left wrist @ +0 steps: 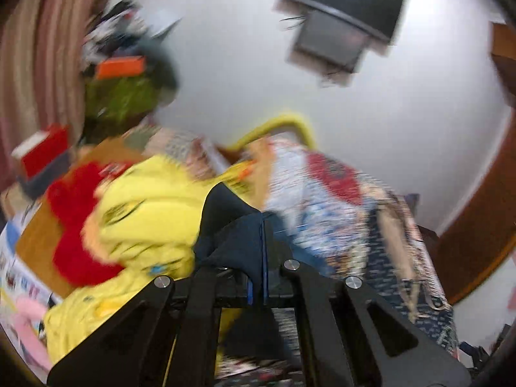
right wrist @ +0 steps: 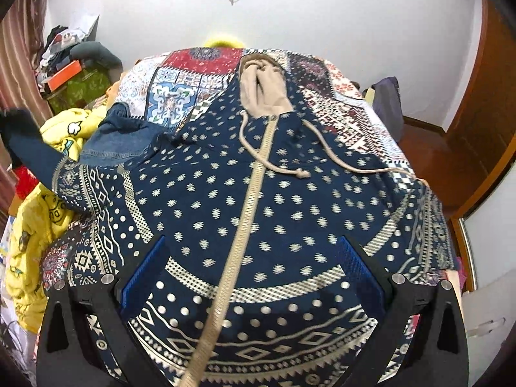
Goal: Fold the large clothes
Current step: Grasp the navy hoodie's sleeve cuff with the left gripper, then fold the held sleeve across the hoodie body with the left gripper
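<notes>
A navy hoodie (right wrist: pixel 258 193) with white dots, geometric bands, a beige zipper and a beige-lined hood lies face up on a patchwork bedspread (right wrist: pixel 180 90). Its left sleeve (right wrist: pixel 64 174) is lifted off the bed toward the picture's left edge. In the blurred left wrist view, my left gripper (left wrist: pixel 262 258) is shut on the dark cuff (left wrist: pixel 232 225) of that sleeve, held up in the air. My right gripper (right wrist: pixel 254 271) hovers open over the hoodie's lower front, its blue pads (right wrist: pixel 145 274) wide apart on either side of the zipper.
A pile of yellow clothing (right wrist: pixel 29 242) and a red garment (left wrist: pixel 74 225) lie at the bed's left side, with a denim piece (right wrist: pixel 122 138) beside the sleeve. A screen (left wrist: pixel 342 9) hangs on the white wall. A wooden door (right wrist: pixel 477 113) stands at right.
</notes>
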Tool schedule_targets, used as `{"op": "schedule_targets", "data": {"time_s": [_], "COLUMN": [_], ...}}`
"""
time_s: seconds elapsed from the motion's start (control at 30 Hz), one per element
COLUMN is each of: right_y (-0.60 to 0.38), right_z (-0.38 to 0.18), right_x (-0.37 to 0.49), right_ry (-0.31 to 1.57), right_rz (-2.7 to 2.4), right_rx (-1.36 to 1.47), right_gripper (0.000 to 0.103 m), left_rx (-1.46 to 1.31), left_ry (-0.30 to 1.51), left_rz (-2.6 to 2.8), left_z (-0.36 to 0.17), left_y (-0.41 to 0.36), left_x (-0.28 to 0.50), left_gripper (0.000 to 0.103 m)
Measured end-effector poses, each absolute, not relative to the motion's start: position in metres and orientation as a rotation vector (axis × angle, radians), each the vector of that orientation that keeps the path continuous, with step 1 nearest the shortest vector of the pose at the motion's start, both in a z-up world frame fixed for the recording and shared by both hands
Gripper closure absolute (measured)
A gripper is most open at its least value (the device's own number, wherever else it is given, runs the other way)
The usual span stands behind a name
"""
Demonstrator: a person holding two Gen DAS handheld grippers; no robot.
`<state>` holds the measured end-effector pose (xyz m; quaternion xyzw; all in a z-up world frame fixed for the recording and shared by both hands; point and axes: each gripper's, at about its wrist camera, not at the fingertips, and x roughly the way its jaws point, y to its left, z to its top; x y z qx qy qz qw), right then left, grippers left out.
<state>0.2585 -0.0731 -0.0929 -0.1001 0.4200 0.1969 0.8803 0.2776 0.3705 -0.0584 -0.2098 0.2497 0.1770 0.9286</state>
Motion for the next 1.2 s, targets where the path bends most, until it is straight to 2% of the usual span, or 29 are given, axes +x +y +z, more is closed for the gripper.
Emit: {"op": "schedule_targets", "data": {"time_s": [0.2, 0.4, 0.5, 0.73, 0.87, 1.03, 1.13, 1.17, 1.2], "right_y": [-0.098, -0.127, -0.143, -0.177, -0.192, -0.199, -0.201, -0.201, -0.2], "right_z": [-0.086, -0.079, -0.078, -0.09, -0.1, -0.107, -0.108, -0.108, -0.107], "right_x": [0.255, 0.253, 0.253, 0.257, 0.256, 0.254, 0.252, 0.252, 0.252], "right_ry": [0.848, 0.818, 0.819, 0.865, 0.897, 0.921, 0.93, 0.93, 0.93], "right_rz": [0.392, 0.369, 0.358, 0.321, 0.307, 0.294, 0.287, 0.286, 0.287], "right_rx": [-0.21, -0.209, -0.191, -0.15, -0.139, -0.148, -0.151, -0.153, -0.155], "right_gripper": [0.002, 0.002, 0.002, 0.002, 0.002, 0.002, 0.002, 0.002, 0.002], "left_rx": [-0.364, -0.327, -0.314, -0.277, -0.251, -0.151, -0.123, -0.125, -0.123], "left_ry": [0.482, 0.562, 0.647, 0.94, 1.074, 1.169, 1.179, 1.178, 1.172], "left_rz": [0.152, -0.007, -0.071, -0.166, -0.209, -0.242, -0.273, -0.282, -0.286], "left_z": [-0.016, -0.031, -0.061, -0.171, -0.218, -0.246, -0.24, -0.235, -0.23], "left_y": [0.27, 0.17, 0.119, 0.022, -0.011, -0.026, -0.026, -0.023, -0.019], "left_x": [0.331, 0.387, 0.408, 0.437, 0.438, 0.428, 0.413, 0.405, 0.398], "left_gripper": [0.101, 0.101, 0.101, 0.101, 0.101, 0.099, 0.078, 0.063, 0.055]}}
